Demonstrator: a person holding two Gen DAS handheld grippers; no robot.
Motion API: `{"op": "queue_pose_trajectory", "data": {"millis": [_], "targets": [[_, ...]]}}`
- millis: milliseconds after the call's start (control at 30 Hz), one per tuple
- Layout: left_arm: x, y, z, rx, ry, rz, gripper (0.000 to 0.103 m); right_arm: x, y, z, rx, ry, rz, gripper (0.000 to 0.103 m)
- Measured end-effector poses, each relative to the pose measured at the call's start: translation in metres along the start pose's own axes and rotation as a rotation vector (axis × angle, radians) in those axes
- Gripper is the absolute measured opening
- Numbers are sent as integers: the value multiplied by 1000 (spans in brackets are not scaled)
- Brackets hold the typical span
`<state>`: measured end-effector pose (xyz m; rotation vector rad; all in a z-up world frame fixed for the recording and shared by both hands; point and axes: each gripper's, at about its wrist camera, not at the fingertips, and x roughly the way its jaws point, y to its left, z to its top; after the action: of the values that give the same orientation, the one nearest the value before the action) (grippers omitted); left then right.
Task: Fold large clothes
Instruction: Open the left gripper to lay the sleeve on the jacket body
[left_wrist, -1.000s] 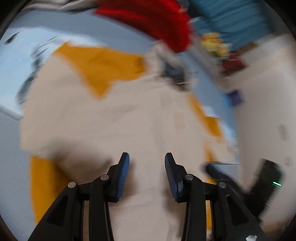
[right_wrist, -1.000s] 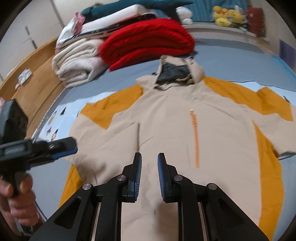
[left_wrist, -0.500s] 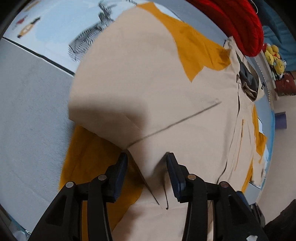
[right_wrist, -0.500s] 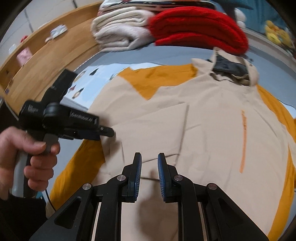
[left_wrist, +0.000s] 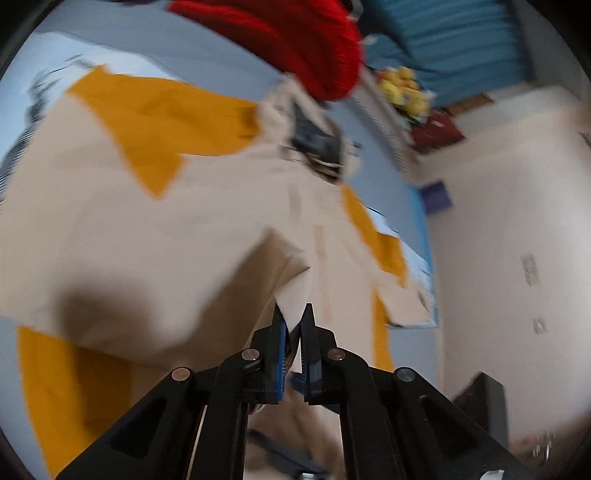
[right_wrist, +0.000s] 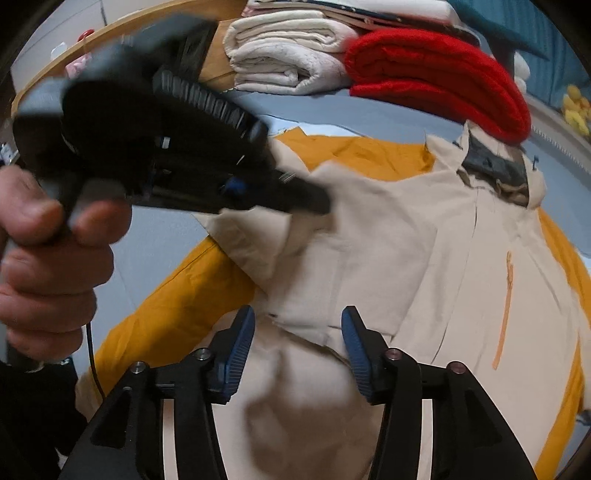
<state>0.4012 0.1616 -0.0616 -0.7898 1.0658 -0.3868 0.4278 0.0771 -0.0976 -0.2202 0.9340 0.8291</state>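
Observation:
A large beige jacket (right_wrist: 406, 258) with orange panels and a dark-lined hood lies spread on the bed, its front up; it fills the left wrist view too (left_wrist: 147, 240). My left gripper (left_wrist: 293, 321) is shut on a corner of beige cloth, which rises folded over the jacket's body. In the right wrist view the left gripper (right_wrist: 317, 201) is a blurred black shape in a hand (right_wrist: 44, 258), its tip at the lifted flap. My right gripper (right_wrist: 297, 325) hovers low over the jacket's lower left part. Its jaws are opening, and a cloth edge lies between the pads without being pinched.
A red folded blanket (right_wrist: 436, 74) and white folded towels (right_wrist: 288, 55) are stacked beyond the hood, against the wooden bed frame (right_wrist: 110, 29). Yellow plush toys (left_wrist: 402, 88) sit at the far side. The blue bedsheet (left_wrist: 207, 48) shows around the jacket.
The left gripper has shut on the jacket's cloth and carried the flap up and toward the middle. The right gripper's jaws have spread apart and it has rolled and come lower over the jacket.

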Motion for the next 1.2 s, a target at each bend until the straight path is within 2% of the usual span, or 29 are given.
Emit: {"op": "queue_pose_trajectory", "data": {"millis": [100, 200, 300, 333, 367, 433, 500, 533, 600, 633, 733, 833, 900, 1033, 1133, 1200], "targets": [[9, -16, -4, 53, 30, -36, 5, -1, -1, 0, -5, -10, -44, 51], [16, -28, -5, 97, 39, -30, 5, -1, -6, -1, 12, -5, -69, 51], [15, -35, -3, 135, 27, -2, 5, 1, -12, -2, 10, 20, -148, 49], [17, -37, -3, 141, 22, 5, 5, 1, -17, -2, 26, 22, -153, 47], [14, -36, -1, 140, 7, 12, 5, -1, -23, -2, 53, 20, -159, 39], [10, -31, 3, 115, -28, 14, 5, -8, -41, -1, 126, 2, -165, 30], [1, -20, 11, 67, -81, 23, 5, -19, -58, 0, 182, -33, -185, 12], [-3, -15, 15, 46, -106, 38, 5, -25, -67, 1, 209, -53, -204, 12], [-12, -5, 22, 17, -160, 100, 5, -38, -89, 1, 267, -88, -238, 7], [-19, 0, 25, 15, -191, 170, 5, -44, -102, 1, 300, -103, -252, 7], [-27, 8, 32, 35, -227, 311, 5, -61, -149, -4, 430, -139, -291, 6], [-28, 20, 36, 12, -228, 364, 5, -75, -195, -15, 558, -161, -317, 5], [-28, 30, 39, -5, -223, 392, 5, -83, -216, -20, 599, -182, -343, 5], [-17, 44, 41, -6, -181, 495, 5, -99, -253, -25, 649, -222, -424, 5], [-6, 51, 42, -9, -148, 523, 5, -107, -280, -38, 725, -213, -476, 5], [-1, 53, 40, -5, -127, 527, 9, -106, -298, -45, 777, -190, -475, 6]]}}
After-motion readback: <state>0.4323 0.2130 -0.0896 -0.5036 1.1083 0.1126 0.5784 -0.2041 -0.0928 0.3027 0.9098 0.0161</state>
